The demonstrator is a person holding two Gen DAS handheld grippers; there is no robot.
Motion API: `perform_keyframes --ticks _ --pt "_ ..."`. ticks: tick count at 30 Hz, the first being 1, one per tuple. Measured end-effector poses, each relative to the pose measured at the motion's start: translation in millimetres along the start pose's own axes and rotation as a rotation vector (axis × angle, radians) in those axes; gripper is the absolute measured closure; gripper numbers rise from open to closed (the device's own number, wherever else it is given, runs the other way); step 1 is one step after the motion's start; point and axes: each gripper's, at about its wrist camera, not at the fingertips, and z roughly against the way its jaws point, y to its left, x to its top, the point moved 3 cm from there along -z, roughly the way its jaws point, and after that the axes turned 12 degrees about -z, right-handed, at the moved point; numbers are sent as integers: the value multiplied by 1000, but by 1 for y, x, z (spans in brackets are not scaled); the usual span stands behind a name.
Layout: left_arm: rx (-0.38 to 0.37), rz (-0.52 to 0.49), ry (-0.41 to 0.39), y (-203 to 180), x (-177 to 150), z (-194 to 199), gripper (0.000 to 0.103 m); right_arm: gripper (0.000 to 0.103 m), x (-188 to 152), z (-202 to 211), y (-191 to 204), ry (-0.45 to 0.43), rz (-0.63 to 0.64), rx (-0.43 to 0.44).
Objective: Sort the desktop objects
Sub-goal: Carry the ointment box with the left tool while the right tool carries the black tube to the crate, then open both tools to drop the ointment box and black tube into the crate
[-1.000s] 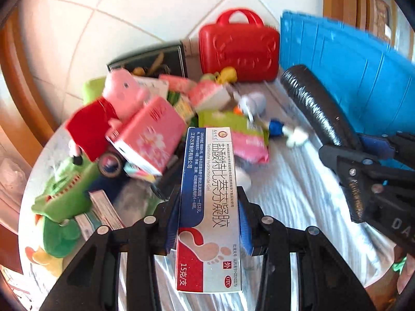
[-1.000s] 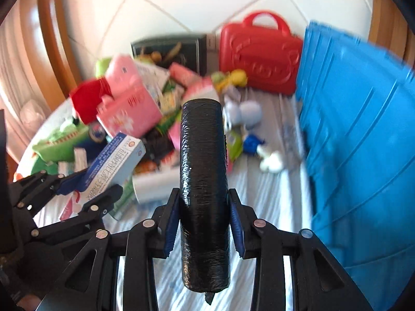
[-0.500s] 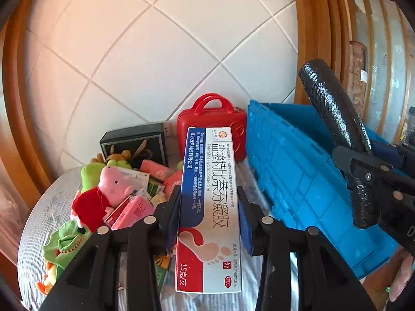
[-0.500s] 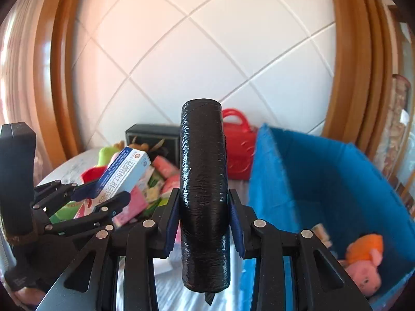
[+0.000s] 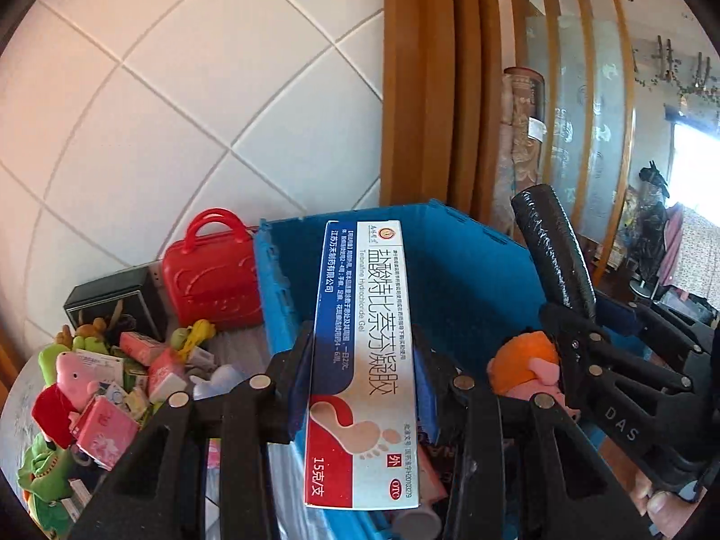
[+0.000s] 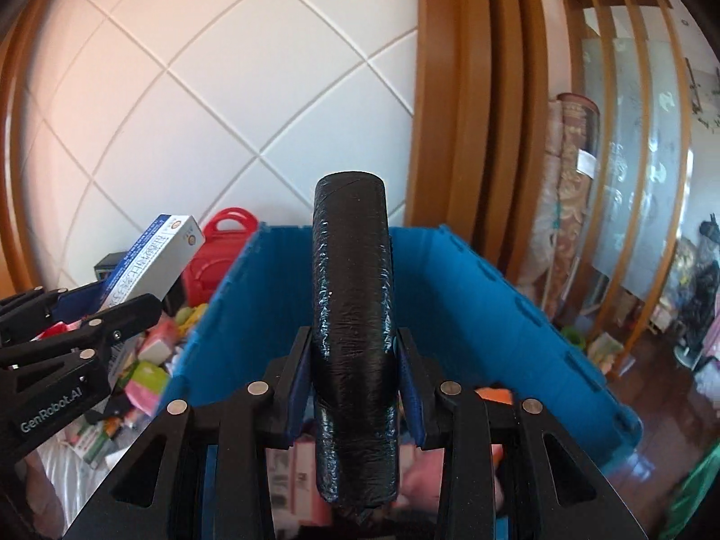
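Left gripper (image 5: 360,387) clenched on one white-and-blue cardboard ointment box (image 5: 364,360), box lengthwise between the pads, above the near rim of one blue plastic crate (image 5: 463,270). Right gripper (image 6: 353,387) clamped round one black plastic-wrapped roll (image 6: 353,337), over the crate's open top. Left behind on the table: one red toy suitcase (image 5: 209,283). A second ago, both low over the cluttered table; since raised and carried across to the crate.

Two grippers show: the left gripper (image 5: 362,378) and the right gripper (image 6: 353,387). There is one medicine box (image 5: 364,360), one black roll (image 6: 353,337), one blue crate (image 6: 472,297) and one red toy case (image 5: 209,285). One pink pig plush (image 5: 74,371) and one green crocodile toy (image 5: 42,468) lie in the pile.
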Motion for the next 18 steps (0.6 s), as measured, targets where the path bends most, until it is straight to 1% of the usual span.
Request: perform_keyframes --ticks 3,5,7,11,14,16,17,18 --pt "-36 -8 58 -31 3 -24 65 68 0 -9 -38 29 -24 -31" --pt "-36 -18 113 -49 2 -41 65 68 -1 -12 -56 45 -36 -37" --pt "-35 -22 155 -61 -5 -56 65 68 -3 -16 -66 63 -43 -35" --pt "-35 -3 231 -70 -14 -77 65 68 -15 -28 -84 98 -48 -23" --pt "-15 -6 272 -74 -20 -83 65 68 -21 -40 -92 137 -56 -23" --pt "-7 -4 279 -72 -21 -83 64 68 -23 -46 -96 157 -61 -25" --pt "-2 -4 283 -73 -21 -84 64 68 -25 -48 -97 163 -63 -23" --pt "5 -3 292 -72 -22 -85 59 68 -27 -51 -99 169 -65 -23"
